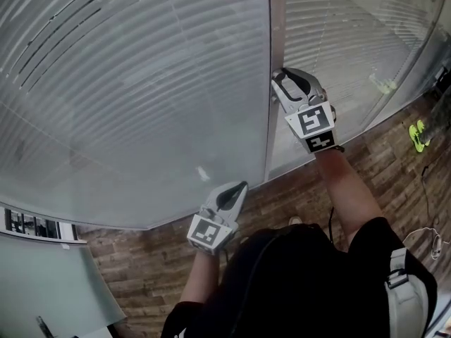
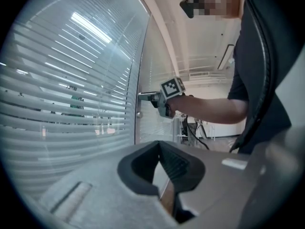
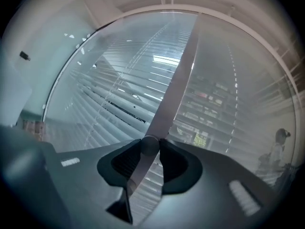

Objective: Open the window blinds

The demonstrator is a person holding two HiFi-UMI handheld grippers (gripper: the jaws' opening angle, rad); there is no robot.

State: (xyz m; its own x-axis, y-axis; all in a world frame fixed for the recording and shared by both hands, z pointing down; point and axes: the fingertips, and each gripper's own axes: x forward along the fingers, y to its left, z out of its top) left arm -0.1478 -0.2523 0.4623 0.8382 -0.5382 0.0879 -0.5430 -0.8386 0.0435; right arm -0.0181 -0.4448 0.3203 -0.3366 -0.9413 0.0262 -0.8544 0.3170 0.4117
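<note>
Horizontal slat blinds [image 1: 127,83] hang behind the glass panes on both sides of a grey upright frame post [image 1: 275,34]. My right gripper [image 1: 277,82] is level against that post, shut on a small round blinds knob [image 3: 149,145] that sits between its pads. In the left gripper view the right gripper [image 2: 153,98] reaches the post at arm's length, and the slats [image 2: 57,94] stand partly apart with the room behind showing through. My left gripper [image 1: 243,185] hangs lower, in front of the left pane, shut with nothing in it and touching nothing.
A wood-plank floor [image 1: 155,259] runs along the foot of the glass. A green object [image 1: 418,134] lies on it at the right, with cables [image 1: 430,241] nearby. A white surface [image 1: 49,287] is at the lower left. Behind the glass stands a person [image 3: 278,149].
</note>
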